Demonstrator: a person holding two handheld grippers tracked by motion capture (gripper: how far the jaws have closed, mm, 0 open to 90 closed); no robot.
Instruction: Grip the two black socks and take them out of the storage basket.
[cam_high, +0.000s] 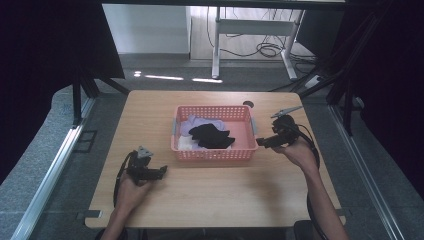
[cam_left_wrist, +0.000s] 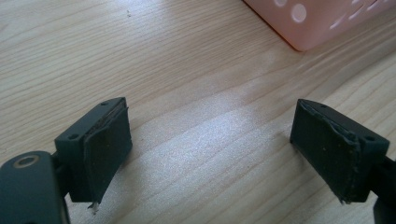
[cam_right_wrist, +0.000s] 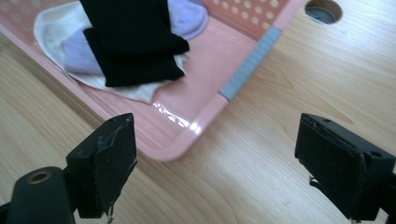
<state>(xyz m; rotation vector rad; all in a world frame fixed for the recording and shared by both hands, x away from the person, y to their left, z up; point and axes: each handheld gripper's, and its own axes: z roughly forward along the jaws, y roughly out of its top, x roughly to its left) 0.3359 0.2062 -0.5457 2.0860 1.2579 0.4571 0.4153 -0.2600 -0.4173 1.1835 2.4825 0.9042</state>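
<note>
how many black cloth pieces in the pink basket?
2 visible. In the right gripper view, one black piece lies across a second black piece, both atop lavender cloth and white cloth in the pink basket. More may be hidden beneath.

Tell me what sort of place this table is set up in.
Probably a lab or workshop rigged for recording, not a home. Black curtains hang on both sides, a bare desk frame with loose cables stands behind, and the wooden table holds just a pink basket of clothes.
</note>
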